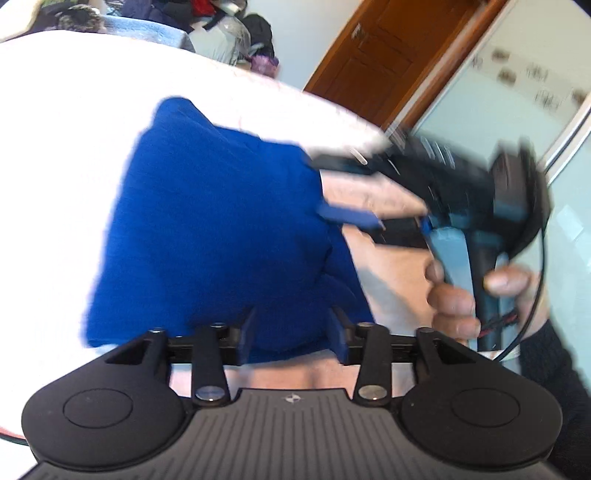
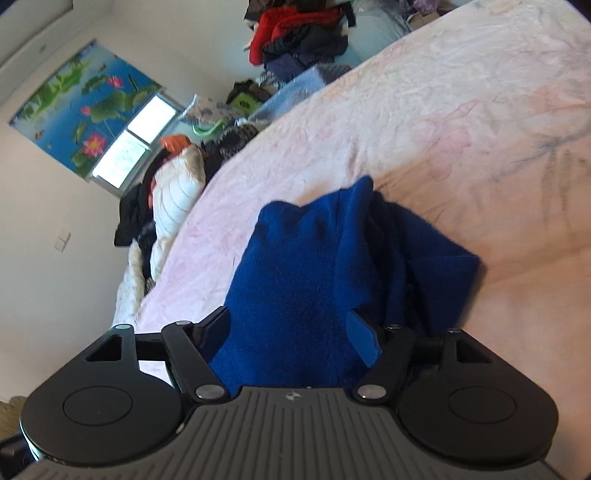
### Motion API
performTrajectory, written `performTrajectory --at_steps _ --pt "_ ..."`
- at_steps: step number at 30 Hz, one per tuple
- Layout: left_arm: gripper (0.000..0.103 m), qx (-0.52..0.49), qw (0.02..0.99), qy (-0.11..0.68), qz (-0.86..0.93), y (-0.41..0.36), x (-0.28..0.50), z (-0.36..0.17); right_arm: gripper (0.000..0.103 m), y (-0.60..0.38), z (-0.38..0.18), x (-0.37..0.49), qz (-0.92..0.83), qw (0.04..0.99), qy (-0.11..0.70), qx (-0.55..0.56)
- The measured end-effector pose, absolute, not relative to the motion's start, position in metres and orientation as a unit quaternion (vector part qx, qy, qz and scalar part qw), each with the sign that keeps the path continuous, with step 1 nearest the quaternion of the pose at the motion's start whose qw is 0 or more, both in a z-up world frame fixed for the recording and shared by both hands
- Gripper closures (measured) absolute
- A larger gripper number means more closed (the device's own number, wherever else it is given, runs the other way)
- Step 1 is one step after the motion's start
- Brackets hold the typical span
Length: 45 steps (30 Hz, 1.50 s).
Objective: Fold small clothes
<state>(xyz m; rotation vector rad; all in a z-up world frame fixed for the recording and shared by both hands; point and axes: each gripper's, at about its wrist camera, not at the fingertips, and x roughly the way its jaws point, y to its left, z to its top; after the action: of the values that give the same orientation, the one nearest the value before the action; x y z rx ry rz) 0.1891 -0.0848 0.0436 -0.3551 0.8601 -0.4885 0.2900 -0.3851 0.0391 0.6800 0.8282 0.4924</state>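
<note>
A blue fleece garment [image 1: 214,221] lies folded into a thick bundle on the pale pink bed sheet [image 1: 55,147]. In the left wrist view my left gripper [image 1: 291,332] stands open at the bundle's near edge, with blue cloth showing in the gap and the pads apart from it. At the bundle's right edge my right gripper [image 1: 319,184] is blurred, its two fingers spread, held by a person's hand [image 1: 454,295]. In the right wrist view the same garment [image 2: 303,277] fills the space between the wide-open right gripper [image 2: 291,336] fingers, resting on the sheet [image 2: 443,110].
A brown wooden door [image 1: 369,55] and a glass panel stand beyond the bed. Heaps of clothes [image 2: 303,33] sit past the far end of the bed, and more clothes and a pillow [image 2: 173,184] lie along its side below a window [image 2: 129,147].
</note>
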Motion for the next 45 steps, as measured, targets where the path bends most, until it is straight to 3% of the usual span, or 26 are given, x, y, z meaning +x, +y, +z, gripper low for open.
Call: performTrajectory --at_steps 2,9,12,17,22,25,26,27,28,29,30,39,44,45 --pt "0.037 -0.2 0.868 0.398 -0.221 -0.048 0.189 0.053 0.026 -0.402 0.041 0.28 0.219 0.835 0.384 0.327" --pt "0.034 -0.356 0.83 0.401 -0.156 0.064 0.256 0.042 0.024 -0.43 0.016 0.279 0.181 0.825 0.423 0.329" --pt "0.034 -0.386 0.802 0.421 -0.174 0.06 0.289 0.018 0.022 -0.423 0.004 0.285 0.175 0.816 0.439 0.332" --pt "0.033 -0.383 0.774 0.464 -0.198 0.03 0.318 -0.017 0.011 -0.411 0.002 0.298 0.196 0.807 0.439 0.343" --pt "0.033 -0.394 0.77 0.456 -0.209 0.021 0.328 -0.02 0.008 -0.392 -0.001 0.313 0.224 0.787 0.45 0.358" --pt "0.039 -0.382 0.767 0.467 -0.218 0.015 0.329 -0.015 0.007 -0.377 -0.002 0.32 0.239 0.786 0.448 0.353" --pt "0.057 -0.373 0.765 0.476 -0.222 0.012 0.33 -0.015 0.008 -0.374 -0.002 0.321 0.239 0.787 0.446 0.352" --pt "0.063 -0.359 0.769 0.481 -0.222 0.008 0.329 -0.012 0.02 -0.37 -0.002 0.323 0.236 0.791 0.447 0.346" --pt "0.064 -0.347 0.775 0.48 -0.219 0.006 0.328 -0.009 0.048 -0.365 -0.002 0.325 0.231 0.795 0.454 0.329" --pt "0.072 -0.341 0.779 0.48 -0.217 0.005 0.328 -0.007 0.068 -0.362 -0.005 0.326 0.229 0.793 0.464 0.322" --pt "0.076 -0.332 0.784 0.478 -0.216 0.004 0.328 -0.004 0.071 -0.361 -0.006 0.326 0.231 0.793 0.461 0.325" --pt "0.08 -0.255 0.834 0.428 -0.239 0.016 0.285 0.048 0.071 -0.334 0.016 0.298 0.277 0.792 0.437 0.324" --pt "0.079 -0.242 0.822 0.473 -0.205 0.038 0.294 0.014 0.069 -0.315 -0.002 0.284 0.264 0.795 0.446 0.316" --pt "0.075 -0.248 0.818 0.479 -0.201 0.039 0.294 0.007 0.067 -0.317 -0.008 0.284 0.256 0.789 0.449 0.331"
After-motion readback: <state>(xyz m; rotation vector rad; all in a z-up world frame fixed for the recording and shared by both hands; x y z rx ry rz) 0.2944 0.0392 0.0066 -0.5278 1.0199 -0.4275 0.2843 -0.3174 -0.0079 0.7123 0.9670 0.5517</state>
